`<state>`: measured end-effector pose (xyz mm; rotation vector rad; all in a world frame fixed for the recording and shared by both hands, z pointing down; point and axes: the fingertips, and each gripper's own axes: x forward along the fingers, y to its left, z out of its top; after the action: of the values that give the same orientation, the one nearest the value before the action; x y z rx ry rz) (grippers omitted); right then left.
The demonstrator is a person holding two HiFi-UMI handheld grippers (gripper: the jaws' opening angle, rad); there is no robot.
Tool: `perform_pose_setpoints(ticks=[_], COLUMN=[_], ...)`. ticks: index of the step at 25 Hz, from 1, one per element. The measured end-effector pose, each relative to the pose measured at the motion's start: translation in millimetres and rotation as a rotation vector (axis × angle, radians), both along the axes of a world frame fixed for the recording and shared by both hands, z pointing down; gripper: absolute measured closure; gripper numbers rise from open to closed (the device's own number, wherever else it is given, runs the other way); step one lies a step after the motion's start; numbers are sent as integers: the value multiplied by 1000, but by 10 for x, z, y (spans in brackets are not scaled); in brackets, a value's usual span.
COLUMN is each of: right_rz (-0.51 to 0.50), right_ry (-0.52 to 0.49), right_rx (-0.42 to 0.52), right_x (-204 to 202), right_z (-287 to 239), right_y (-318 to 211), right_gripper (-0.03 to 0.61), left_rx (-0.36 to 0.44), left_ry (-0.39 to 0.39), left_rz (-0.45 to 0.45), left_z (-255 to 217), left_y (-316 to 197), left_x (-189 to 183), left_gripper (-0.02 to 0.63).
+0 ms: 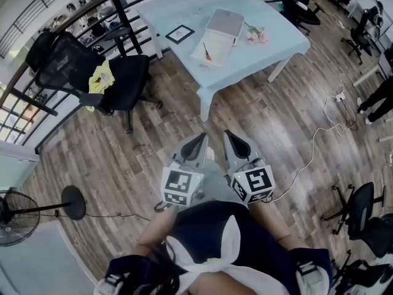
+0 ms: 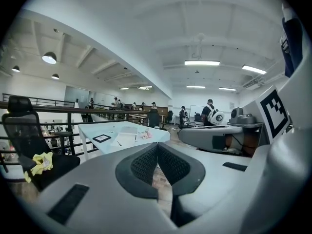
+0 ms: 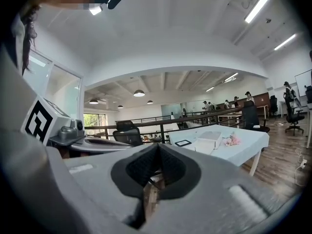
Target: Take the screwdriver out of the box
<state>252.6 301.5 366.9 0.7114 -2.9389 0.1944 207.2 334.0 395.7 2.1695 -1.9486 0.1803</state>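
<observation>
- The slim, dark-shafted screwdriver with a red-orange end [image 1: 207,51] lies flat on a white panel [image 1: 218,40]. That panel adjoins the flat pale grey box [image 1: 225,23] on the tabletop under a light blue cloth [image 1: 276,31]. From where you stand, you cannot tell whether the panel is the box's opened half or a loose sheet.
- Expect the screwdriver to be light and rigid. It is thin enough to roll or skate on the smooth panel if you nudge it sideways.
- The thicker coloured end is the better place to take hold, with the pads closing across the tool's width, not along it. The bare shaft looks too slim and slick for a sure pinch.
- Its long axis runs roughly away from you across the panel, a little slanted. The red-orange end seems nearer you and the dark tip toward the box, though it is small in view.
- Your left claw [image 1: 195,145] and right claw [image 1: 237,142] are both pinched together with nothing between the pads. They are held close to your body, well apart from the tabletop, so one must spread before it reaches in.
</observation>
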Motion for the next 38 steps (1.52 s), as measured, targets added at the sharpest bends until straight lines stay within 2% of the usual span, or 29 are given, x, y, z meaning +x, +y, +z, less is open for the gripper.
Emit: perform_pose_setpoints(ticks=[13,22,23,24,28,32,38], right_rz=[26,24,20,13,-5,-21,-15], right_ry=[-21,-27,-28,-28,-15,-12,-11], right_rx=[32,24,21,19,25,14,-1], right_x=[-717,-1009,-1033,-1064,-1185,-1296,-1503], right_z=[-236,-259,-265,-266,-242,-207,-146], right_y=[-1287,-2141,-2236,-2322,-2595,-2779,-3056], right_gripper=[580,578,558,509,494,448,440], left_rx=[25,28,30,32,18,5,-4], left_ry=[-24,-40,-45,-51,-51,-22,-23], left_rz=[-27,-55,-55,-56,-85,-127,-124], left_z=[-292,-306,-313,-315,-234,-143,-43], left_y=[-1173,-1915,-1996,-2068,-2258,-2362,-2582], left_x=[-819,-1213,-1247,-1280,-1428,-1562,-1772], left_gripper=[595,595,595,595,595,595,595])
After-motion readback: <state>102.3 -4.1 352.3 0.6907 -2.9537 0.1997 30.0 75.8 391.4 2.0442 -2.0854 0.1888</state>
